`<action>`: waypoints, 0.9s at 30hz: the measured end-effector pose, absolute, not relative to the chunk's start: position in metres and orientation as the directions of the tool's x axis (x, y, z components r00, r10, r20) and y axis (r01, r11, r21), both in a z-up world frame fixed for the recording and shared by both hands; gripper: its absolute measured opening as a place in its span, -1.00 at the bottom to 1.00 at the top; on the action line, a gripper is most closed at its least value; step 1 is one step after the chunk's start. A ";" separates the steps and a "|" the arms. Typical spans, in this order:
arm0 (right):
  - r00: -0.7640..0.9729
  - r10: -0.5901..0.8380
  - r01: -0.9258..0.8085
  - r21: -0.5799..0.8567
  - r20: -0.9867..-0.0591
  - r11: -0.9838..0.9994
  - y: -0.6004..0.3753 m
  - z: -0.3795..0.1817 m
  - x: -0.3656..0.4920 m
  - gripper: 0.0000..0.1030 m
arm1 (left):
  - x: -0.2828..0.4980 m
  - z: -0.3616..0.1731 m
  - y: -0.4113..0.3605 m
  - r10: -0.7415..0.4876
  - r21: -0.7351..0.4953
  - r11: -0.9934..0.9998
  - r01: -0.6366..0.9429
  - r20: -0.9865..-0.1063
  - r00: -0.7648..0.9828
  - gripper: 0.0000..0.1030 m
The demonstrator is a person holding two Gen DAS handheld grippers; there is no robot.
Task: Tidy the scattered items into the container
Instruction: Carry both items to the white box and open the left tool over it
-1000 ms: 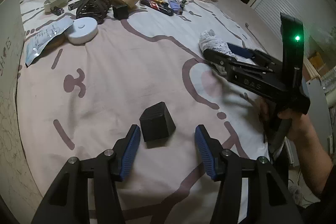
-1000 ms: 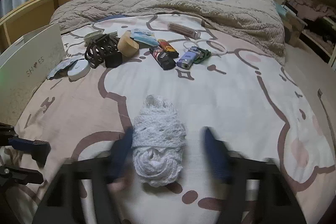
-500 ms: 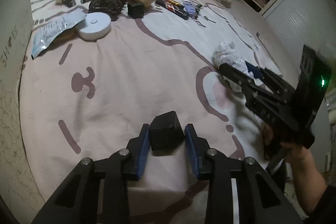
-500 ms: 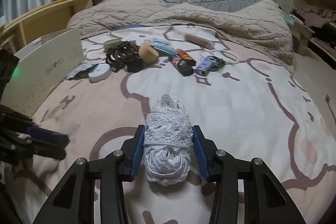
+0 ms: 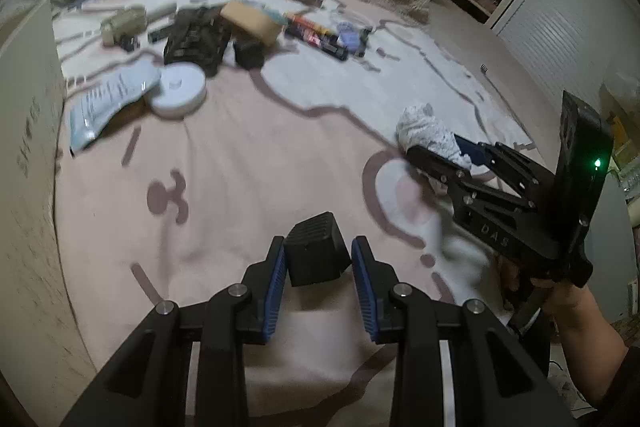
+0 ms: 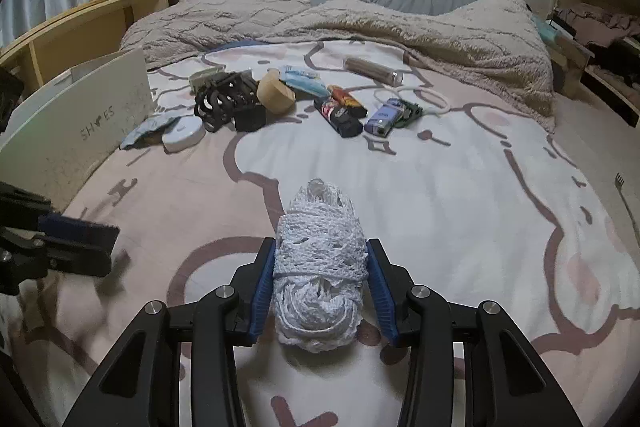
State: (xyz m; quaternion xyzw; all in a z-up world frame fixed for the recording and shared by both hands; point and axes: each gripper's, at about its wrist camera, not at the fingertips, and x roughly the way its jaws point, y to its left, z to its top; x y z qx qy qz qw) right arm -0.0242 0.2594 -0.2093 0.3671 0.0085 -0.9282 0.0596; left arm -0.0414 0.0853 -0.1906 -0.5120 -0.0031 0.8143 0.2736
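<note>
In the left wrist view my left gripper (image 5: 318, 259) is shut on a small black ribbed block (image 5: 316, 251), its blue pads pressing both sides just above the pink bedspread. My right gripper (image 6: 321, 271) is shut on a white crocheted bundle (image 6: 320, 259), which bulges out between the blue pads. From the left wrist view that right gripper (image 5: 444, 157) sits to the right with the white bundle (image 5: 424, 133) in it, a hand beneath. The white shoe box (image 6: 76, 123) stands at the left edge of the bed.
Several scattered items lie at the far side of the bed: a black coiled thing (image 6: 224, 99), a tan tape roll (image 6: 274, 95), a white round disc (image 6: 184, 135), lighters (image 6: 340, 111), a brown tube (image 6: 372, 71). A rumpled beige blanket (image 6: 360, 23) lies behind them.
My left gripper's jaws closed from wide apart onto the black block. My right gripper's jaws closed in on the white bundle and now grip it.
</note>
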 end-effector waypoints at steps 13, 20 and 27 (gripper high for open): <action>-0.778 -0.207 0.141 0.155 -0.593 -0.978 0.257 -0.143 -0.020 -0.14 | -0.051 -0.121 0.063 0.416 -0.221 -0.887 -0.405 -0.763 -0.494 -0.37; -0.772 -0.293 0.220 0.195 -0.564 -0.956 0.233 -0.123 -0.035 -0.14 | -0.053 -0.085 0.016 0.341 -0.206 -0.936 -0.284 -0.728 -0.595 -0.37; -0.742 -0.388 0.327 0.210 -0.546 -0.922 0.192 -0.112 -0.051 -0.14 | -0.048 -0.061 -0.040 0.212 -0.156 -0.977 -0.144 -0.687 -0.695 -0.37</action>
